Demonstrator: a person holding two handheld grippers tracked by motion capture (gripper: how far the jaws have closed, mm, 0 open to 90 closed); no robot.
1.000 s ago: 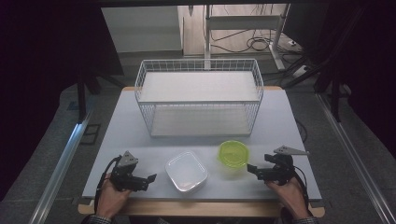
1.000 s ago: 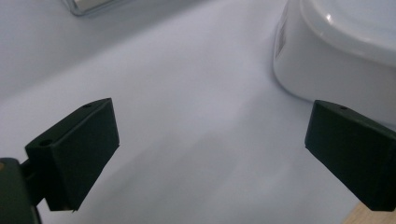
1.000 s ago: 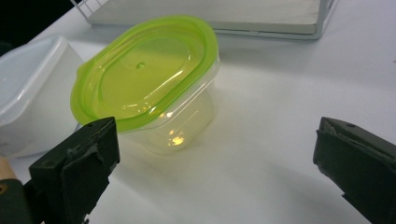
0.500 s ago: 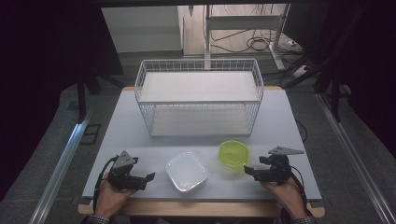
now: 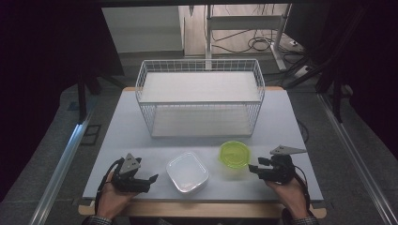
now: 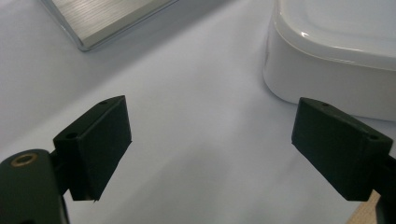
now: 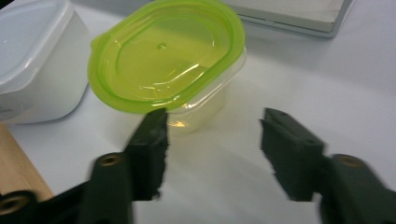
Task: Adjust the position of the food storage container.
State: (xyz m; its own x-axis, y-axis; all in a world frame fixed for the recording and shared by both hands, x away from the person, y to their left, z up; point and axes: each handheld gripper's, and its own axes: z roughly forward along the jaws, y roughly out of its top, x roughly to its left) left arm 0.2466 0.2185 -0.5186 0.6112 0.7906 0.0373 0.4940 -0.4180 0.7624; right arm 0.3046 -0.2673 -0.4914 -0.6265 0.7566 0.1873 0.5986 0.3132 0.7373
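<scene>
A white square lidded container (image 5: 187, 171) sits near the table's front edge, with a clear tub with a green lid (image 5: 234, 154) to its right. My left gripper (image 5: 151, 182) rests left of the white container (image 6: 336, 56) and points at it. It (image 6: 212, 140) is open, its jaws have just been closing a little, and only bare table lies between them. My right gripper (image 5: 256, 167) points left at the green-lidded tub (image 7: 163, 60), which stands just beyond its tips. It (image 7: 212, 135) is open, its jaws have just been closing, and nothing is between them.
A white wire basket (image 5: 199, 96) with a pale floor stands at the middle back of the grey table (image 5: 281, 122). The table's wooden front edge (image 5: 202, 208) runs just under both hands. Dark floor, cables and a metal rail surround the table.
The right gripper's jaws stand closer together than a second ago. Both hands have stayed almost where they were, and both containers are unmoved.
</scene>
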